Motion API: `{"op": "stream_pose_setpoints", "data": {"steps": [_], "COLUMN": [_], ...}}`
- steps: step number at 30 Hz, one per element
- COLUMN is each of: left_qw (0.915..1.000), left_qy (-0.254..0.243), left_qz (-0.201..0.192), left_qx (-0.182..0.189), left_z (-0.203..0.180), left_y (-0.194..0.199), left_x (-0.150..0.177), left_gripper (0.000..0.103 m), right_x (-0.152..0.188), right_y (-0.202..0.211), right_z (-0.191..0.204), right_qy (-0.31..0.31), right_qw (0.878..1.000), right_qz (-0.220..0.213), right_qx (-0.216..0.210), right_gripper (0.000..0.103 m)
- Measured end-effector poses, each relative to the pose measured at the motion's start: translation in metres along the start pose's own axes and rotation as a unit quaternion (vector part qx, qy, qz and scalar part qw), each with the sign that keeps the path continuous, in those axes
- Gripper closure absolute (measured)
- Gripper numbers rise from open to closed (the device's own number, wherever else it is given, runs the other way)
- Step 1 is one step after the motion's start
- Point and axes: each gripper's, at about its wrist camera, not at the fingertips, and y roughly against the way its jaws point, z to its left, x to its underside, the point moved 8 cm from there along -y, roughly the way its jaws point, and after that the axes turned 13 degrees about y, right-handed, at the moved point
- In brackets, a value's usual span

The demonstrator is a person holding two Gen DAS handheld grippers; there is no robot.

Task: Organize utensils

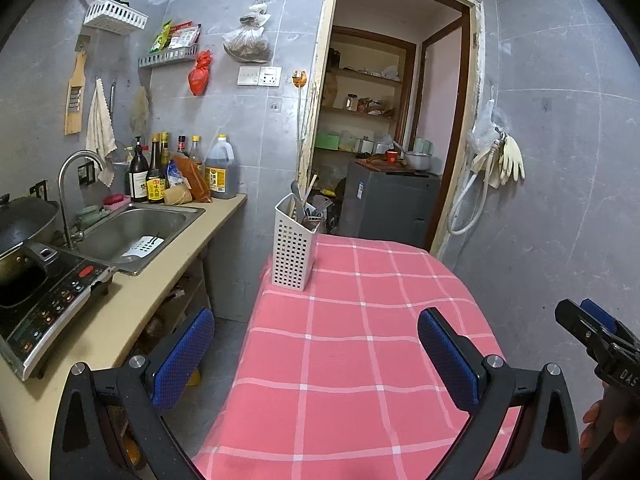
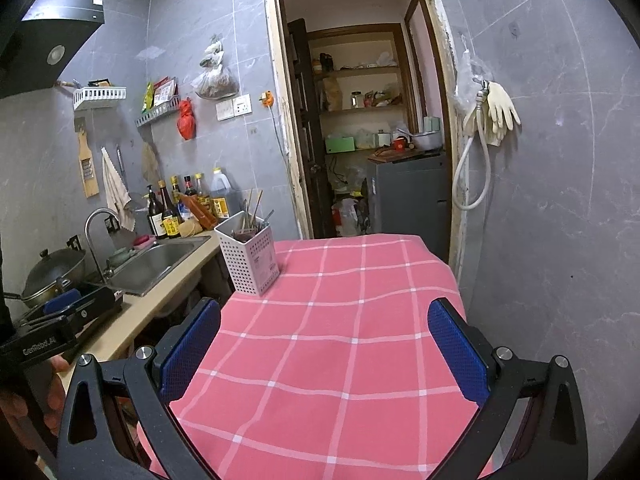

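My left gripper and right gripper both hang released, empty; the upright holder stands ahead, slightly leftward — nearer my left gripper, utensils poking up.

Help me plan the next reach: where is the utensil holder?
The white utensil holder stands upright on the far left corner of the pink checked tablecloth, beside the counter with the sink.
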Motion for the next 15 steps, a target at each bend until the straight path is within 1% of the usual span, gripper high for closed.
{"op": "stream_pose_setpoints", "data": {"steps": [15], "left_qw": [1.0000], "left_qy": [-0.001], "left_qz": [-0.005], "left_qx": [0.002], "left_z": [-0.0037], "left_y": [0.0037], "left_x": [0.0011], "left_gripper": [0.000], "right_x": [0.0008], "right_y": [0.0021], "right_z": [0.0016], "right_qy": [0.003], "right_qw": [1.000], "right_qz": [0.004], "right_qx": [0.003], "right_gripper": [0.001]}}
